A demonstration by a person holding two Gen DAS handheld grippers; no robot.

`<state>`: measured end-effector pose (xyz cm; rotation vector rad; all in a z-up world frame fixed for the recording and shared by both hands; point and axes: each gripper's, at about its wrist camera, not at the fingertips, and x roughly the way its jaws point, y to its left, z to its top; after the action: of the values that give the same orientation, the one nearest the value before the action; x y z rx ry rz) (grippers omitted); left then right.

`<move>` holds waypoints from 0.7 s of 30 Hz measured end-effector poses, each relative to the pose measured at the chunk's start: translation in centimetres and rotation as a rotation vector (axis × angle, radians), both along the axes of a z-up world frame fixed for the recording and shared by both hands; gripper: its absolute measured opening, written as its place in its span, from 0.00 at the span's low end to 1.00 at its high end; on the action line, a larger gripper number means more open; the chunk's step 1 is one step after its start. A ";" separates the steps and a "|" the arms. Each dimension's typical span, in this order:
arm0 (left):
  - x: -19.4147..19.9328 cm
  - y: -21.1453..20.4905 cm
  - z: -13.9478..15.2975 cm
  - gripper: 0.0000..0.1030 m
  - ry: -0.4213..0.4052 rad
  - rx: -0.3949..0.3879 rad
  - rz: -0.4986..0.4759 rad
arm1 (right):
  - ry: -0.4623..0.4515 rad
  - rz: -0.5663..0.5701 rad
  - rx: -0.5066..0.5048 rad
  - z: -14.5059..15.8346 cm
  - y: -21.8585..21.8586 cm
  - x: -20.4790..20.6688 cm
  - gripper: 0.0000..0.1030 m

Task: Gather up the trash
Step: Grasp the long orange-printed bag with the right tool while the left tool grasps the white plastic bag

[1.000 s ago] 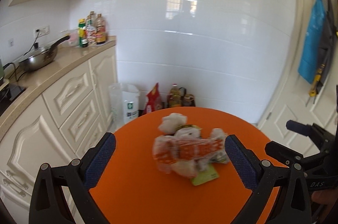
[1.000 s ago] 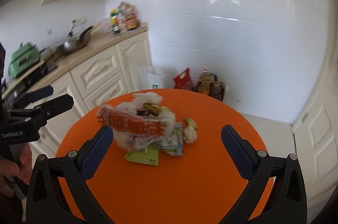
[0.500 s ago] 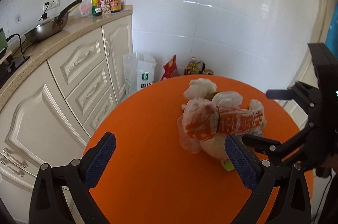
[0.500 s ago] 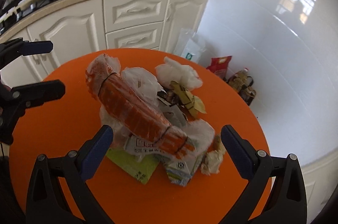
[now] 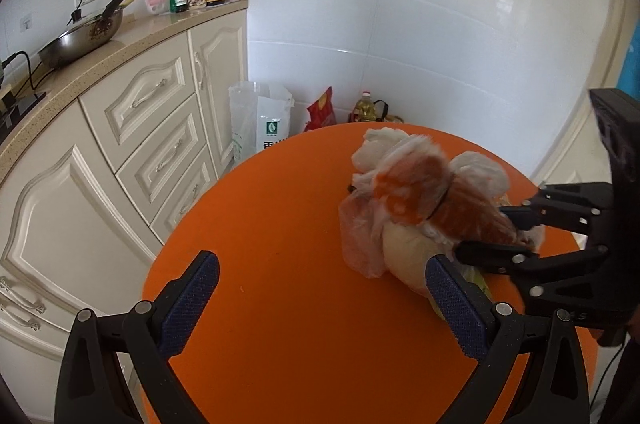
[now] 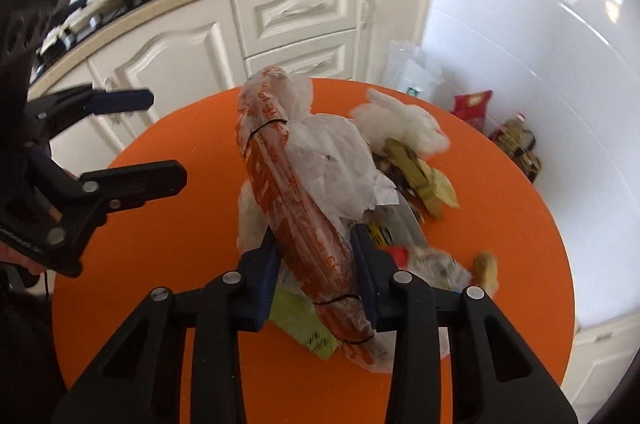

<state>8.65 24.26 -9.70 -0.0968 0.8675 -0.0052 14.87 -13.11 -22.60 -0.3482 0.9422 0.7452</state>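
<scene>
Orange table (image 5: 288, 324) is seen in the left wrist view; the left gripper (image 5: 320, 304) is held above it with jaws spread wide and nothing between them. The trash pile (image 5: 404, 224) lies at the right.

In the right wrist view, the right gripper (image 6: 316, 264), whose jaws have just been closing, is pinching the orange-printed plastic bag (image 6: 296, 208) on top of the pile, with 2 pads pressed on its sides.
</scene>
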 end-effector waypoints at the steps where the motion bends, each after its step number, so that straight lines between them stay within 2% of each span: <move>1: 1.0 -1.2 -3.4 0.99 0.003 -0.004 -0.008 | 0.007 -0.035 0.025 0.2 -0.8 -0.5 0.31; 3: 1.2 -3.1 -5.2 0.99 0.014 -0.007 -0.036 | 0.026 -0.112 0.069 0.6 -2.6 -1.6 0.29; 4: 1.3 -4.9 -7.1 0.99 0.015 -0.008 -0.044 | 0.032 -0.147 0.081 0.6 -3.4 -2.0 0.28; 6: 1.4 -7.0 -8.4 0.99 0.021 -0.005 -0.067 | 0.048 -0.228 0.109 0.7 -5.4 -3.2 0.28; 7: 2.1 -8.7 -11.0 0.99 0.023 -0.008 -0.074 | 0.058 -0.262 0.122 0.6 -6.1 -3.4 0.28; 8: 2.2 -9.5 -11.0 0.99 0.031 -0.009 -0.085 | 0.073 -0.306 0.140 0.3 -7.1 -3.8 0.28; 9: 2.8 -10.2 -12.8 0.99 0.039 -0.007 -0.089 | 0.083 -0.335 0.155 0.4 -7.8 -4.1 0.27; 11: 3.6 -11.8 -14.2 0.99 0.048 -0.007 -0.092 | 0.097 -0.389 0.180 0.1 -8.8 -4.8 0.27; 12: 4.6 -12.1 -16.0 0.99 0.060 -0.010 -0.088 | 0.101 -0.402 0.188 0.1 -9.1 -5.1 0.27; 17: 7.3 -13.0 -19.8 0.99 0.091 -0.114 -0.068 | 0.122 -0.452 0.201 -0.8 -9.1 -6.2 0.27; 19: 8.2 -14.1 -20.8 0.96 0.107 -0.139 -0.084 | 0.124 -0.474 0.206 -1.2 -8.7 -6.1 0.27; 20: 8.7 -14.8 -21.8 0.87 0.120 -0.149 -0.091 | 0.131 -0.477 0.202 -1.5 -8.4 -5.9 0.29; 21: 9.1 -15.5 -22.3 0.71 0.130 -0.167 -0.101 | 0.132 -0.479 0.193 -1.8 -8.3 -5.7 0.29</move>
<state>17.76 8.74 -31.98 -0.2114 1.0001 -0.1673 9.22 -21.36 -24.36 0.0995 1.0185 0.4149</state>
